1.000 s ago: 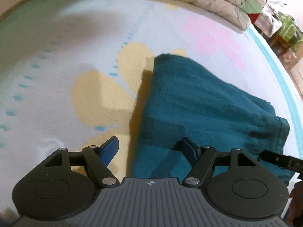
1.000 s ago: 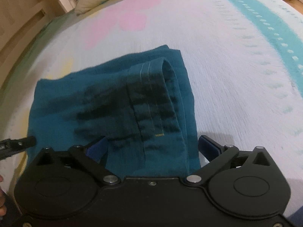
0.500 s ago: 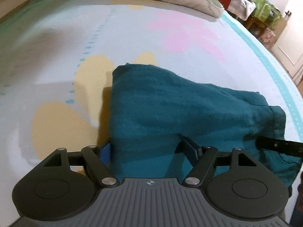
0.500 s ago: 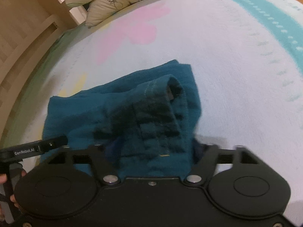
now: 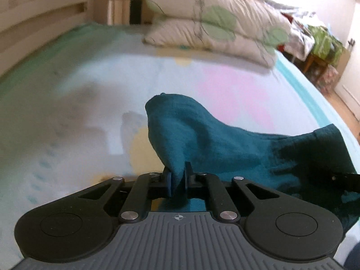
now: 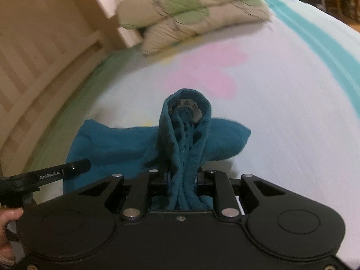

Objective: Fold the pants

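Observation:
The teal pants (image 5: 225,144) lie partly folded on the bed. My left gripper (image 5: 177,180) is shut on a pinched corner of the fabric, which rises in a peak from the blue pads. My right gripper (image 6: 182,180) is shut on the bunched waistband end of the pants (image 6: 186,132), where a white label (image 6: 193,109) and drawstrings show inside the fold. The left gripper's arm also shows in the right wrist view (image 6: 51,172), at the left edge of the pants. Both ends are lifted off the bed.
The bed sheet (image 5: 67,117) is pale with pink and yellow flowers and a teal border (image 6: 315,36). Two leaf-print pillows (image 5: 213,29) are stacked at the head, by a wooden headboard (image 6: 33,56). Cluttered furniture (image 5: 324,45) stands at the far right.
Both grippers were open around the pants' near edge; now both have shut on the fabric and tilted up, lifting the edge. The views now look toward the pillows.

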`<state>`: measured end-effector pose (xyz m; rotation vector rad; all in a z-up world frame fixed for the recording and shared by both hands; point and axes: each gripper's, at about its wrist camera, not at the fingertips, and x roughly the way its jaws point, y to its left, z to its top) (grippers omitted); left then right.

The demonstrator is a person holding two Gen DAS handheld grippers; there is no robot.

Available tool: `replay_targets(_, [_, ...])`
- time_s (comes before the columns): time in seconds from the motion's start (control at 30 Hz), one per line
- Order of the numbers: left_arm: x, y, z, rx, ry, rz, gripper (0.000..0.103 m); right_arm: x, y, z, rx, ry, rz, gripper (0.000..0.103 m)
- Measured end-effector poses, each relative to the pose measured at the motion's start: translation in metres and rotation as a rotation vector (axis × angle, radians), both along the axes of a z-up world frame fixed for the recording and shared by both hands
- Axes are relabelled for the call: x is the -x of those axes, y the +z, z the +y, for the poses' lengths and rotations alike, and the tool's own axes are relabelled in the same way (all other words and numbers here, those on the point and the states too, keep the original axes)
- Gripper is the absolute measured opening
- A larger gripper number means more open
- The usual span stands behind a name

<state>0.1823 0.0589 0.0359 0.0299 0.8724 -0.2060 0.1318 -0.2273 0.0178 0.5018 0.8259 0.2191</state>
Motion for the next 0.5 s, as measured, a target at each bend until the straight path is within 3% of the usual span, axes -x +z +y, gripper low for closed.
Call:
replay_targets(0.1, [-0.024,0.000,0.018,0.028,0.031,0.015,0.010,-0.038,0.005,0.015,0.026,0.036,-0.017,0.027])
replay_targets(0.23, [-0.059,-0.027,0.030,0.004,0.051,0.101,0.010,-0.079,-0.030,0.034,0.041,0.066,0.038,0.028])
replay_targets(0.33, [-0.071,-0.057,0.039,-0.032,0.087,0.190,0.013,-0.097,-0.066,0.041,0.123,0.065,0.138,0.043])
replay_targets(0.37, [-0.072,-0.065,0.041,-0.045,0.093,0.210,0.019,-0.098,-0.077,0.039,0.135,0.046,0.159,0.054])
replay_targets(0.4, [-0.072,-0.071,0.043,-0.045,0.093,0.211,0.024,-0.098,-0.082,0.034,0.117,0.038,0.151,0.055])
replay_targets(0.5, [-0.064,-0.067,0.047,-0.043,0.089,0.194,0.024,-0.093,-0.077,0.020,0.075,0.015,0.171,0.057])
